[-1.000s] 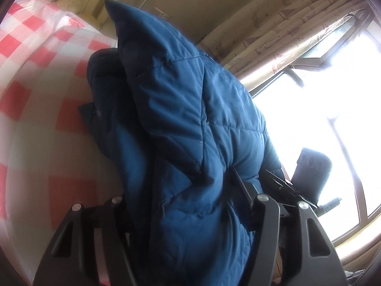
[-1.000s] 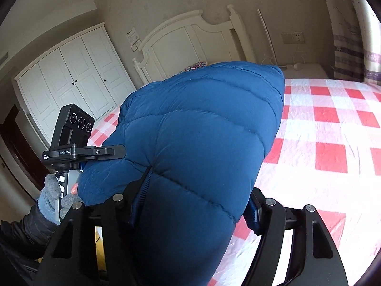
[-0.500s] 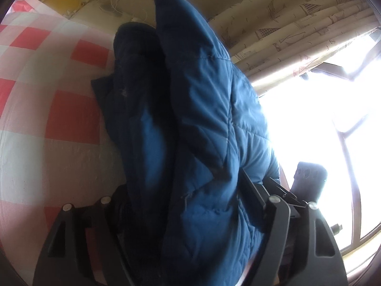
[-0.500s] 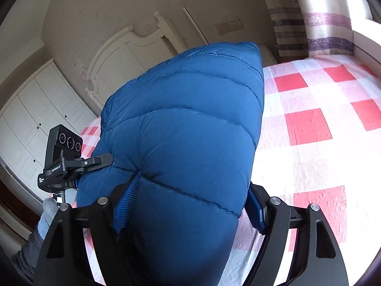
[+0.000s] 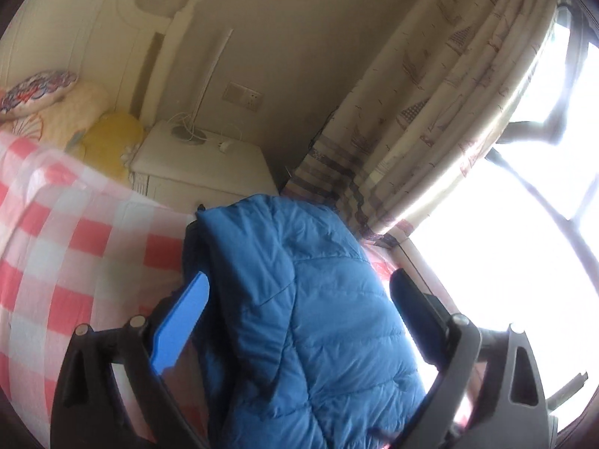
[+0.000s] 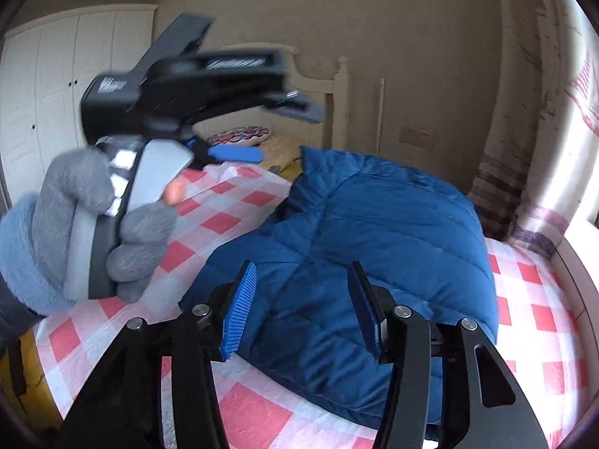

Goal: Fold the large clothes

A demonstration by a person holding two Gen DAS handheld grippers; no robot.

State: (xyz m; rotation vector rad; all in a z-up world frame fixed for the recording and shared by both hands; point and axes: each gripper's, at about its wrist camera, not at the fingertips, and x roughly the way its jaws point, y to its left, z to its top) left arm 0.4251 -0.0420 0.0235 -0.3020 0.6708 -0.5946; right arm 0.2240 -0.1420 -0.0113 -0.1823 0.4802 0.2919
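The blue quilted jacket [image 6: 359, 262] lies bunched on the red-and-white checked bedspread [image 6: 232, 224], near the bed's right side toward the curtain [image 5: 430, 112]. In the right wrist view its long axis runs from the near left to the far right, the puffed end mounded toward the curtain. The left gripper [image 5: 299, 299] has just been opening; its jaws stand wide, the jacket between them but the blue pad clear of the cloth. The right gripper [image 6: 303, 307] has just been closing, yet its pads stand apart above the jacket, gripping nothing. A grey-gloved hand [image 6: 93, 224] holds the left gripper's handle.
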